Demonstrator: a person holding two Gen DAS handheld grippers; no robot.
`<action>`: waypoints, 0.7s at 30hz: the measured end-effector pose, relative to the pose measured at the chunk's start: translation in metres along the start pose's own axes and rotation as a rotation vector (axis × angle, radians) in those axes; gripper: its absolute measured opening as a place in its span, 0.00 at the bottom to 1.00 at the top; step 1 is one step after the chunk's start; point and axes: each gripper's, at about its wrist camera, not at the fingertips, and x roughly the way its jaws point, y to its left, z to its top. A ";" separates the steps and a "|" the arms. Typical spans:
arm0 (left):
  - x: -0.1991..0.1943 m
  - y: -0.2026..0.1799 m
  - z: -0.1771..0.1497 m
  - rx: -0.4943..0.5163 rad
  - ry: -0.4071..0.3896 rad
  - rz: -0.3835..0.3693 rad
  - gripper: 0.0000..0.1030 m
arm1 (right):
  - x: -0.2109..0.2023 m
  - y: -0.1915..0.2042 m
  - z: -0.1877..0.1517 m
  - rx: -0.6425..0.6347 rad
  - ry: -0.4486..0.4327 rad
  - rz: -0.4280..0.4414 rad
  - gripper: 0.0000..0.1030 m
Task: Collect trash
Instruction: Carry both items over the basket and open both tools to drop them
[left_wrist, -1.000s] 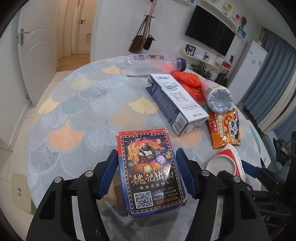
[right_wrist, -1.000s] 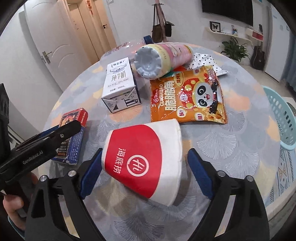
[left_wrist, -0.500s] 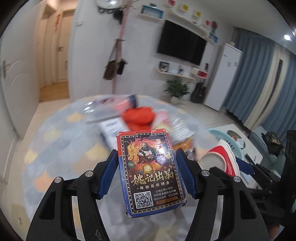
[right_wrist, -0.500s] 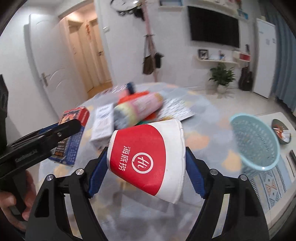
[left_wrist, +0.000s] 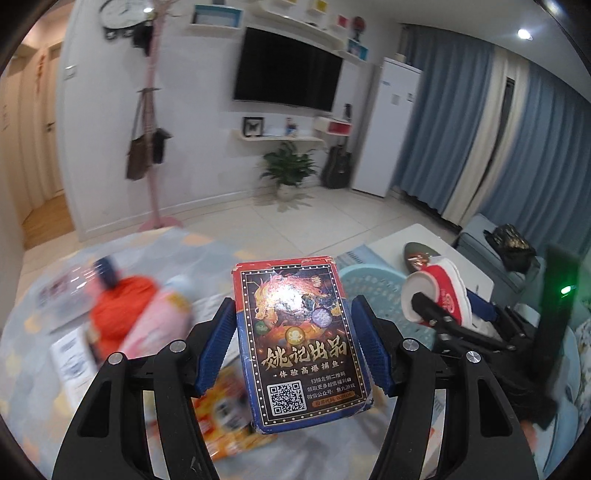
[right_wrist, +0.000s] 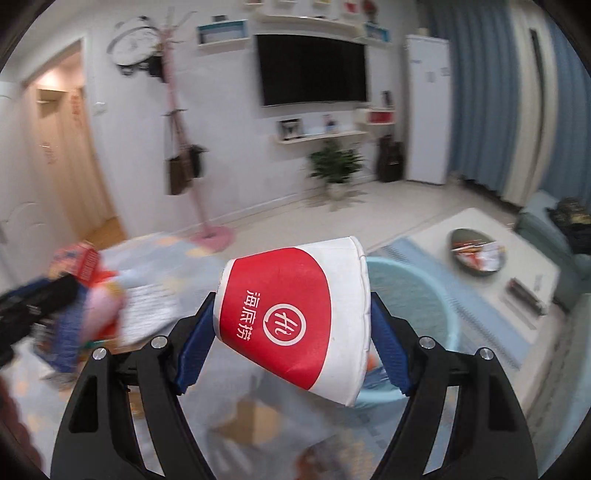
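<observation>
Trash in transit, two pieces, both lifted clear of the round patterned table (left_wrist: 33, 369). Left gripper (left_wrist: 291, 343): blue pads clamped on the long sides of a playing-card box (left_wrist: 295, 339), dark printed face with QR code toward the lens, lower corner scuffed. Right gripper (right_wrist: 291, 325): pads clamped on a red-and-white paper cup (right_wrist: 295, 317), held sideways, rim toward the right of the view. Change since a second ago: then low over the table, box and cup close above the cloth amid the other litter; now raised and swung toward the light blue basket (right_wrist: 413, 306), with the wall television, shelves and curtains filling the upper views where tabletop did before. Grip unaltered on both pieces, no slip visible. Basket position: beyond the table edge, directly behind the cup in the right view, behind and right of the box in the left view. Cup and right gripper also visible at right of the left view, near the basket rim (left_wrist: 369, 277). Remaining on the table, blurred: orange item (left_wrist: 118, 310), pink bottle (left_wrist: 155, 325), white carton (left_wrist: 74, 362), orange snack packet (left_wrist: 221, 413). Meaning for the task, by judgement: pickup done, carry well advanced, release over the basket next, cup likely first; several further trips needed for the rest. Risk: the sideways cup catching the rim on release.
</observation>
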 end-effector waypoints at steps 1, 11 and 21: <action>0.011 -0.007 0.003 0.005 0.010 -0.016 0.60 | 0.007 -0.008 0.001 0.004 0.006 -0.021 0.72; 0.110 -0.056 0.024 0.032 0.120 -0.098 0.60 | 0.090 -0.075 0.001 0.128 0.161 -0.095 0.72; 0.160 -0.070 0.013 0.066 0.189 -0.138 0.64 | 0.137 -0.097 -0.010 0.176 0.268 -0.124 0.73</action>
